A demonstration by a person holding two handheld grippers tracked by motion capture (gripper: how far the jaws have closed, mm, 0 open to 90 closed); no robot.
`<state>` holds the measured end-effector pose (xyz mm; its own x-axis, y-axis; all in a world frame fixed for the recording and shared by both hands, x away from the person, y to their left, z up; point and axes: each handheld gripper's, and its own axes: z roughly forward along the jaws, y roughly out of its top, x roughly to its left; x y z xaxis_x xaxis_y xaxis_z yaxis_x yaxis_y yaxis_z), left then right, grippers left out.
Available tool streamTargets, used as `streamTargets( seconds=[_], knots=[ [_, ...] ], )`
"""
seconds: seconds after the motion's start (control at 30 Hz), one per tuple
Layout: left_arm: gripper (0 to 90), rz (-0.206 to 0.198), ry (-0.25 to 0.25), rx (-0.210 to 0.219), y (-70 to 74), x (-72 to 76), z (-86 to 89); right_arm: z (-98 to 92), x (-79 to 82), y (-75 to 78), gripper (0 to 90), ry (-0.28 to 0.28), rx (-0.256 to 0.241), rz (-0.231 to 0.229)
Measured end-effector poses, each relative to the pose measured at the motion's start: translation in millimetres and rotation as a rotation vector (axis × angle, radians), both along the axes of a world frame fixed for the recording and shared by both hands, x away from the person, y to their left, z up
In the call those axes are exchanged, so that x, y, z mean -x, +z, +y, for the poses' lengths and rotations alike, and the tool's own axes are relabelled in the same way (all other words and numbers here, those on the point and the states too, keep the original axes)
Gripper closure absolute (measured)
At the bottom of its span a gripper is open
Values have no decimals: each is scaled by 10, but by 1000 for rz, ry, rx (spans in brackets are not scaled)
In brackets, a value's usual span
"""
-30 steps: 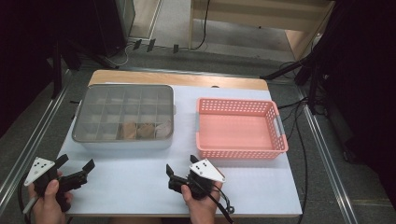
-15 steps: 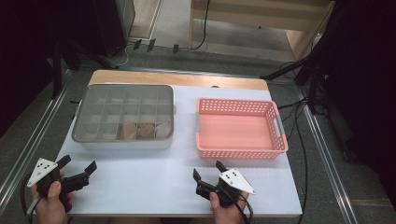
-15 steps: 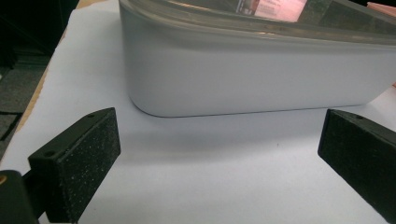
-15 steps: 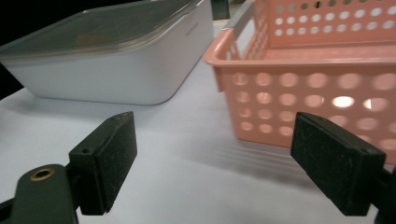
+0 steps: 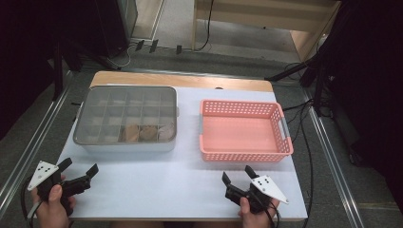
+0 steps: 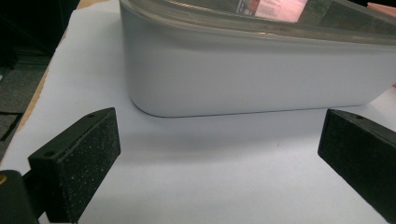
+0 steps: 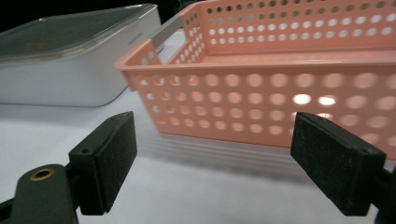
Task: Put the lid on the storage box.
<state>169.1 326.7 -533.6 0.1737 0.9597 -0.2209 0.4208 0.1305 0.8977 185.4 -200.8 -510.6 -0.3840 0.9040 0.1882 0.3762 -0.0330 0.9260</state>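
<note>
left tool (image 5: 78,172) open by box (image 5: 126,118), right tool (image 5: 237,176) open by basket (image 5: 243,130)

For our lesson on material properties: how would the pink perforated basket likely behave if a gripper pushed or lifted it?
The pink basket looks empty and thin-walled, so probably light; a push would likely slide it across the smooth white table cover. Its hole-riddled plastic walls may flex slightly when squeezed. Low and wide, it seems unlikely to tip.

Bare white sheet (image 5: 157,180) before both tools, lidded box (image 5: 126,118) and basket (image 5: 242,130) behind
</note>
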Motion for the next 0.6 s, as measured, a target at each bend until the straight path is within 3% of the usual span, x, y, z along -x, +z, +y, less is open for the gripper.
streamTargets(
  seconds=[0.1,0.3,0.6],
  knots=[
    [0,3,-1,2,2,2,3,-152,-9,-6,146,-24,-9,-4],
    [0,1,2,0,0,0,-2,-431,-19,-10,145,-80,31,-11],
    [0,5,5,3,0,-1,1,-808,-37,-7,145,-129,46,-20]
  ],
)
